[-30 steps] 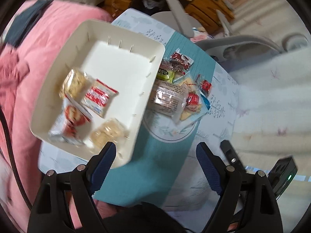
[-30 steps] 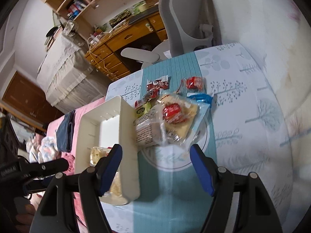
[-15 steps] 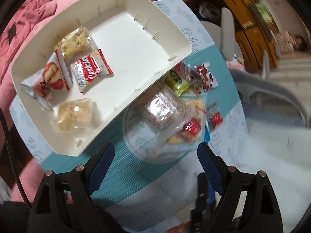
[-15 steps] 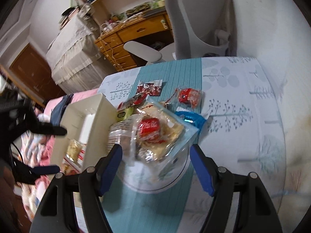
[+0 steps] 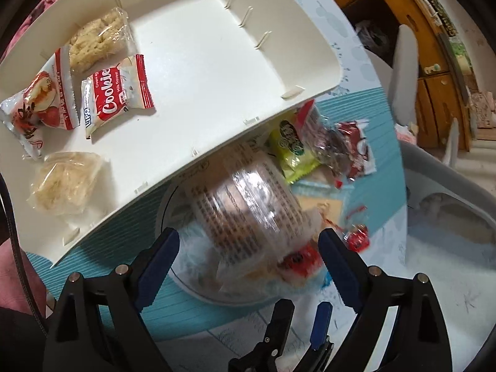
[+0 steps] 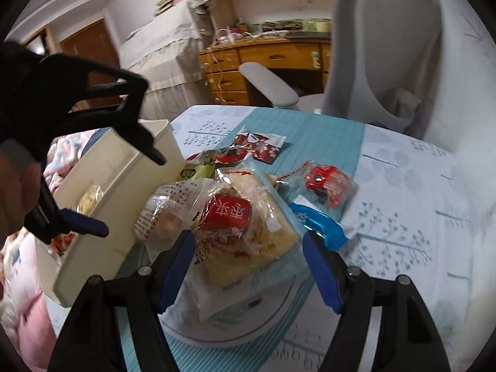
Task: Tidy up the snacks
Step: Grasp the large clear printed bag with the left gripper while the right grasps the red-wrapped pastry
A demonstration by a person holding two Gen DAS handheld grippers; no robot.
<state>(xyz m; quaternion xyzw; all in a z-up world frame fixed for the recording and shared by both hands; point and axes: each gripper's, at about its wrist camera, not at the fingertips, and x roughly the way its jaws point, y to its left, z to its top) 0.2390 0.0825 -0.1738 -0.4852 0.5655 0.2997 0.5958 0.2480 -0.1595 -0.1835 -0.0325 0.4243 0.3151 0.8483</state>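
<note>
Moved since earlier: both of my grippers have dropped closer to the snack pile (image 6: 235, 217) and rolled, so the pile now fills the lower middle of each wrist view.
Left gripper (image 5: 248, 248): I see its jaws wide apart, having just been opening, hanging over the clear text-printed packet (image 5: 248, 204) without pressing on it.
Right gripper (image 6: 248, 248): its jaws stand apart on either side of the bread packet with a red label (image 6: 238, 226); the pads do not press on it.
Plate (image 6: 248, 325): white, on the teal runner (image 6: 310, 130) of the table (image 6: 418, 201), carrying the bread packet and the printed packet.
Loose snacks: a green packet (image 5: 290, 145), a dark red packet (image 5: 356, 148) and a small red sweet (image 6: 322, 183) lie beyond the plate; a blue wrapper (image 6: 319, 220) sits just beside the bread.
White tray (image 5: 217, 71): touching the plate's left edge, I think, though blur makes that uncertain.
In the tray: a cookie packet (image 5: 117, 96), a strawberry-printed packet (image 5: 40, 102) and two pale crispy blocks (image 5: 99, 40), all at one end.
Background: a grey chair (image 6: 387, 46) and a wooden desk (image 6: 266, 62) stand behind the table.
</note>
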